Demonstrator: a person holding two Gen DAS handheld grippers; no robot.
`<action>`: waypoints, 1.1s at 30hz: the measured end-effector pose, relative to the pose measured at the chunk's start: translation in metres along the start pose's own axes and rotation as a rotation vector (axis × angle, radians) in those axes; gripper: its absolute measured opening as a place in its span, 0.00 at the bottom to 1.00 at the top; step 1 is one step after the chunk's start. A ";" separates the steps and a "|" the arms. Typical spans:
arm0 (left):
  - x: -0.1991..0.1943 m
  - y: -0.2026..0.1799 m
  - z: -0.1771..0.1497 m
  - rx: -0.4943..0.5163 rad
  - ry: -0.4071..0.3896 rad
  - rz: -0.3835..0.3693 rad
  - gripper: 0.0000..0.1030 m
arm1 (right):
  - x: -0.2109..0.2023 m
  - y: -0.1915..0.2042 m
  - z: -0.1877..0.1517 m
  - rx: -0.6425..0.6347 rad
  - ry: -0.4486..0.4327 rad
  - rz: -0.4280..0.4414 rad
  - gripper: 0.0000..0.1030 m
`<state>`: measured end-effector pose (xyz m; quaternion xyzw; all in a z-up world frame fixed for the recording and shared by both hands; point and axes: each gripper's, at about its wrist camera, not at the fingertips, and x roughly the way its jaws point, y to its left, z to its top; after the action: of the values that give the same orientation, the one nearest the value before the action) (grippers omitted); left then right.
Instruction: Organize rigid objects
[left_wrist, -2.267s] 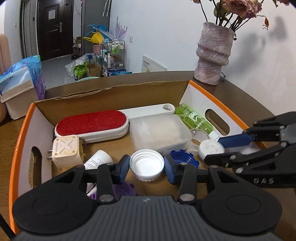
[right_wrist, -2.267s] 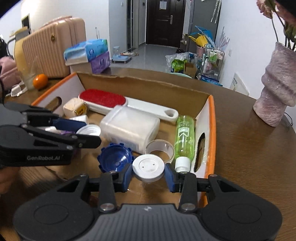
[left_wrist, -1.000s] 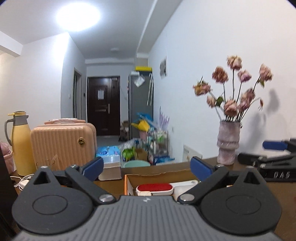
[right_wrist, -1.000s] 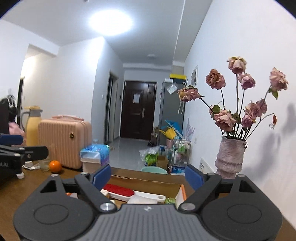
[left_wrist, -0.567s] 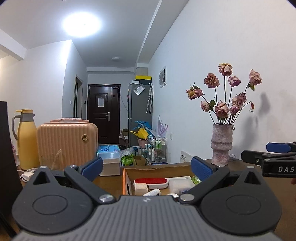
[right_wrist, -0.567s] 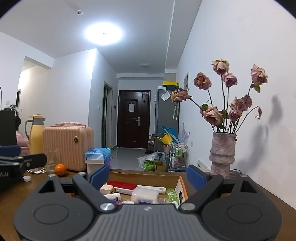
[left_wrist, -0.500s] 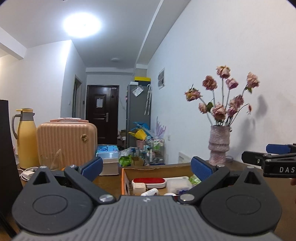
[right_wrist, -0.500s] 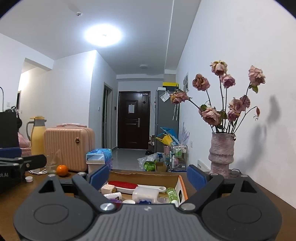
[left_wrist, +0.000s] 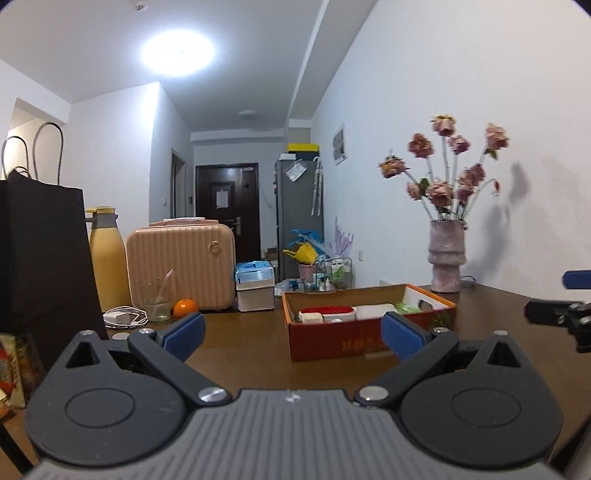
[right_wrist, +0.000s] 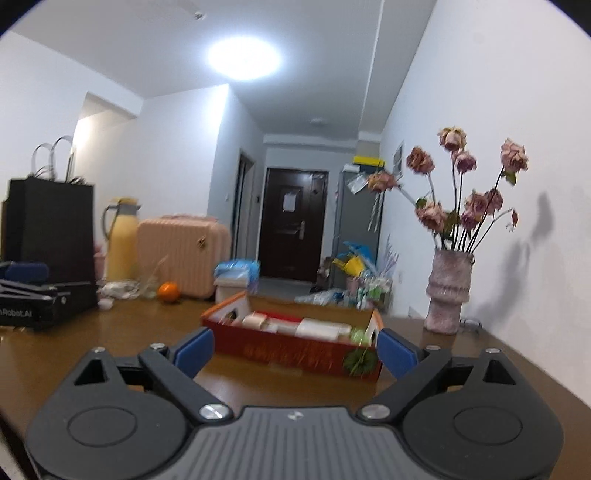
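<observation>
An orange-rimmed cardboard box stands on the brown table ahead of me; it also shows in the right wrist view. Inside lie a red lint brush, a white lidded container and a green bottle; smaller items are hidden by the box wall. My left gripper is open and empty, well back from the box. My right gripper is open and empty, also back from the box. Each gripper shows at the edge of the other's view.
A pink vase of dried flowers stands right of the box. At the left are a black paper bag, a yellow flask, a peach suitcase, a glass, an orange and a white cable.
Both grippers let go of the caps they held in the box, opened wide, and pulled back and levelled out. In the last half second they drew further back.
</observation>
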<state>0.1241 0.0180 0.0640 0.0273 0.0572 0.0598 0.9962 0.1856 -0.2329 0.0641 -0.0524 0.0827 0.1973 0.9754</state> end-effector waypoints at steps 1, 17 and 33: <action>-0.010 -0.002 -0.004 0.011 0.001 0.000 1.00 | -0.008 0.003 -0.005 0.006 0.022 0.000 0.92; -0.098 -0.034 -0.041 -0.014 0.013 -0.065 1.00 | -0.108 0.066 -0.044 0.030 -0.004 -0.053 1.00; -0.096 -0.030 -0.040 0.006 0.034 -0.071 1.00 | -0.105 0.055 -0.044 0.105 0.038 -0.024 1.00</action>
<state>0.0277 -0.0213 0.0331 0.0272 0.0750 0.0246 0.9965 0.0627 -0.2283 0.0360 -0.0061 0.1106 0.1800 0.9774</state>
